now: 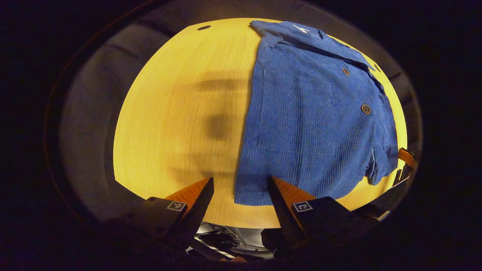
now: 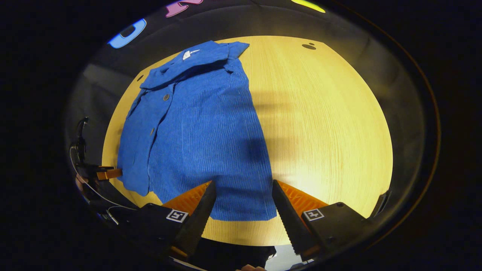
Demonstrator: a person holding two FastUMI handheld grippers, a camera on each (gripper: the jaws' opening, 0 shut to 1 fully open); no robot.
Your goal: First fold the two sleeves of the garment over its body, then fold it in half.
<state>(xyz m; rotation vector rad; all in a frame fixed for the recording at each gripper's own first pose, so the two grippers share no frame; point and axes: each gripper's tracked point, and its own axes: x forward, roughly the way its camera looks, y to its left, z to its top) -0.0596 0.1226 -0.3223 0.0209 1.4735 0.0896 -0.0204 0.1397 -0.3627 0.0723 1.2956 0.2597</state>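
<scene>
Blue corduroy button-front shirt lies flat on the round pale wooden desk, collar at the far edge, hem toward the near edge. In the right gripper view the shirt reads as a narrow tidy panel, no sleeve hanging out to the side, so I'd judge both sleeves already folded over the body. One side flap overlaps the front near the buttons and looks a bit loose at its lower corner. Half-fold not done: full length is laid out, collar to hem.

Left gripper hovers open above the hem's corner, nothing between the fingers. Right gripper hovers open over the hem at the other side, also empty.

Remaining: grab the hem corners, bring to collar.
</scene>
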